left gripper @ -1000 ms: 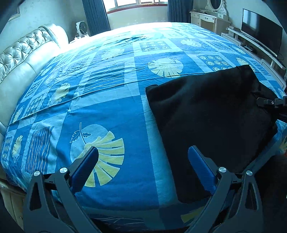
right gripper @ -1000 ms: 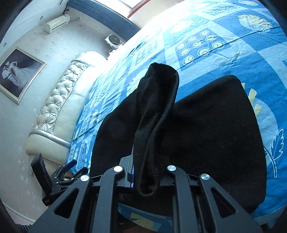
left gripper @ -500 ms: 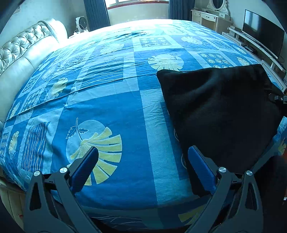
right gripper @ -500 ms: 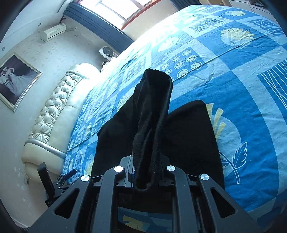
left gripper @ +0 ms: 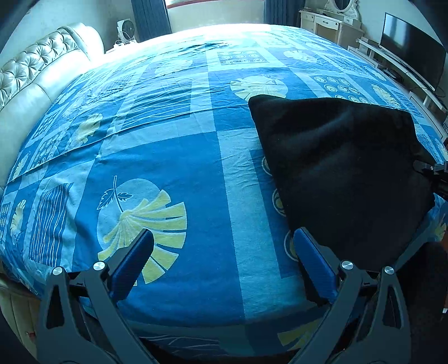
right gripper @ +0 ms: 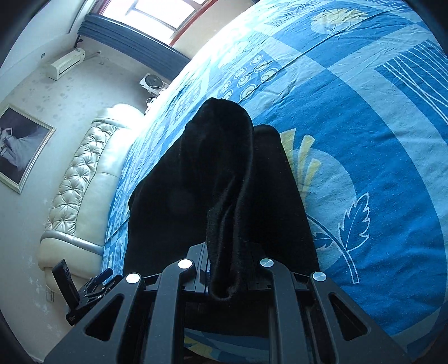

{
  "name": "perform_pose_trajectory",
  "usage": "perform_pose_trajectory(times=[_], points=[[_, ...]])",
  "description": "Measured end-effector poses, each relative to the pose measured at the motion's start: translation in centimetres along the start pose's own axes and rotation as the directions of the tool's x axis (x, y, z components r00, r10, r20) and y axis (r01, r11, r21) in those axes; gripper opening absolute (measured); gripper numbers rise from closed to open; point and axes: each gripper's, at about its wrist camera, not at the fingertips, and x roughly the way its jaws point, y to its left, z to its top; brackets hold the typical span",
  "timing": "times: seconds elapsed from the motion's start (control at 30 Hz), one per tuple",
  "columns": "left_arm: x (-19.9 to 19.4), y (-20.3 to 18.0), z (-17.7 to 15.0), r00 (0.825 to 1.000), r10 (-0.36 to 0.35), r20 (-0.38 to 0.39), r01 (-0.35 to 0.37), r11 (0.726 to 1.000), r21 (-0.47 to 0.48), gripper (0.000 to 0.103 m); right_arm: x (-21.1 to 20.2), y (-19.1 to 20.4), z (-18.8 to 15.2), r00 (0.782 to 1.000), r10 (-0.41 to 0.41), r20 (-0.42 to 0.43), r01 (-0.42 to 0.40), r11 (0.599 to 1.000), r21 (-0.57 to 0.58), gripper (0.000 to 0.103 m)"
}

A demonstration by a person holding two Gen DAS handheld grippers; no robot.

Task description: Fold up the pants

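Black pants [left gripper: 344, 173] lie folded on the right part of the bed near its front edge. My left gripper [left gripper: 224, 252] is open and empty, over the front edge of the bed just left of the pants. My right gripper [right gripper: 224, 268] is shut on a bunched edge of the pants [right gripper: 221, 179] and holds it lifted. In the left wrist view the right gripper [left gripper: 431, 170] shows at the pants' right edge. In the right wrist view the left gripper [right gripper: 84, 291] shows at the lower left.
The bed has a blue patterned sheet [left gripper: 156, 156]. A cream tufted headboard [left gripper: 30, 89] runs along the left. A TV [left gripper: 411, 42] on a low stand and a dresser [left gripper: 333, 22] stand at the right. A window with dark curtains is at the back.
The right gripper has drawn the held pants edge further over the pants, so the visible pants have narrowed. The left gripper has stayed open and shifted slightly.
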Motion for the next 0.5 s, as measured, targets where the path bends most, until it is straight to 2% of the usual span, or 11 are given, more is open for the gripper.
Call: perform_pose_trajectory(times=[0.33, 0.5], points=[[-0.2, -0.6, 0.0, 0.999, -0.036, 0.005, 0.036, 0.999, -0.001, 0.1, -0.9, -0.1, 0.3, 1.0, -0.023, 0.02, 0.023, 1.0, 0.006, 0.014], [-0.2, -0.7, 0.1, 0.997, -0.083, 0.008, 0.083, 0.996, -0.023, 0.1, -1.5, -0.4, 0.2, 0.999, -0.028, 0.027, 0.028, 1.0, 0.009, 0.014]])
